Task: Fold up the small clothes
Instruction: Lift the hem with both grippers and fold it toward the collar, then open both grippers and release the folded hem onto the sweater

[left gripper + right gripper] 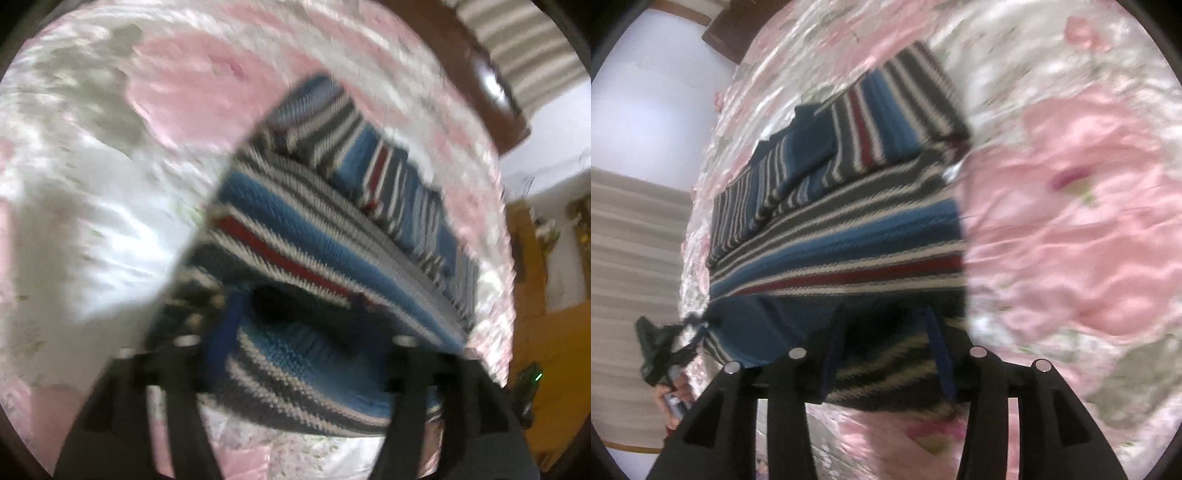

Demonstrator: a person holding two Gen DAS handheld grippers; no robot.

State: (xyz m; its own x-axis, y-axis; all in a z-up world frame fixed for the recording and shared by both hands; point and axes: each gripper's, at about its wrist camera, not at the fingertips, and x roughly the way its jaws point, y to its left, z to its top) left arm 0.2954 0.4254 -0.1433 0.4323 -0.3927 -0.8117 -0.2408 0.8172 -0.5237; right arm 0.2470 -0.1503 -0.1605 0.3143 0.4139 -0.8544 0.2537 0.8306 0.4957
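Two grippers, left gripper (pixel 295 332) and right gripper (pixel 886 354), each clamp the striped sweater (pixel 849 229) on the pink bedspread (pixel 1071 221).

A bed with a shiny pink-and-white floral cover (pixel 1071 206) carries a striped knit sweater (pixel 849 229), partly folded, lying toward its wooden edge (pixel 491 96).
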